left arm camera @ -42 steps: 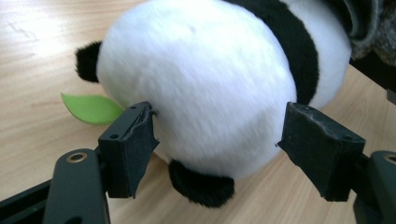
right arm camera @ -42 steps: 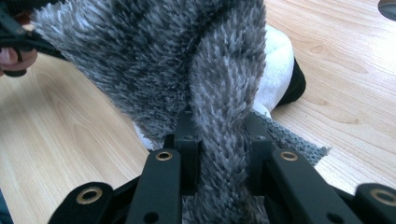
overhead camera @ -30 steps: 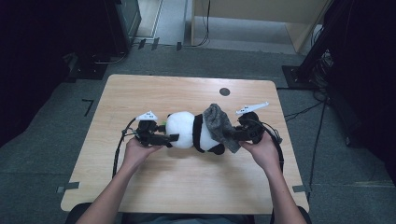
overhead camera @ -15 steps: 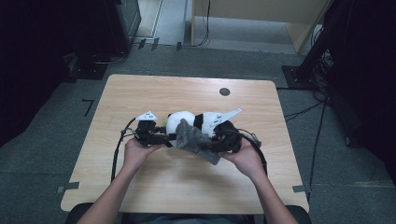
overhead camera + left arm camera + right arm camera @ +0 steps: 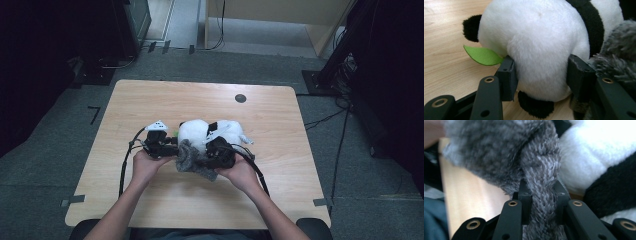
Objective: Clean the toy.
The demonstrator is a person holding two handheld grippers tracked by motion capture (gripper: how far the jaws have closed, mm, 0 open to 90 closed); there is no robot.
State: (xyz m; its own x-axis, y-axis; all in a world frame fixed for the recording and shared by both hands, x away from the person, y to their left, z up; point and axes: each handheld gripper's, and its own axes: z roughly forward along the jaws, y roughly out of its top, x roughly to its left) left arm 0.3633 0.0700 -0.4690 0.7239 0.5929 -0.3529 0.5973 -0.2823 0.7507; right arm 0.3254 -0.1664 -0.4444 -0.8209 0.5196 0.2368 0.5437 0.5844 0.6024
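A black-and-white plush panda (image 5: pixel 200 131) lies at the middle of the wooden table (image 5: pixel 150 100), with a green felt leaf (image 5: pixel 482 55) at its mouth. My left gripper (image 5: pixel 175 145) points at its head. The jaws have just been closing, and both pads now press into the white plush (image 5: pixel 541 45). My right gripper (image 5: pixel 202 161) is shut on a grey fuzzy cloth (image 5: pixel 499 152), with a fold pinched between its pads. The grey cloth (image 5: pixel 192 160) hangs in front of the panda, right beside the left gripper.
A small black round cap (image 5: pixel 240 98) is set in the tabletop behind the panda. Black cables (image 5: pixel 125 165) trail from both grippers toward the near edge. Bare wood surrounds the toy on all sides.
The right gripper has carried the grey cloth leftward and down, from the panda's right end to just beside the left gripper. The left jaws have narrowed onto the panda's head.
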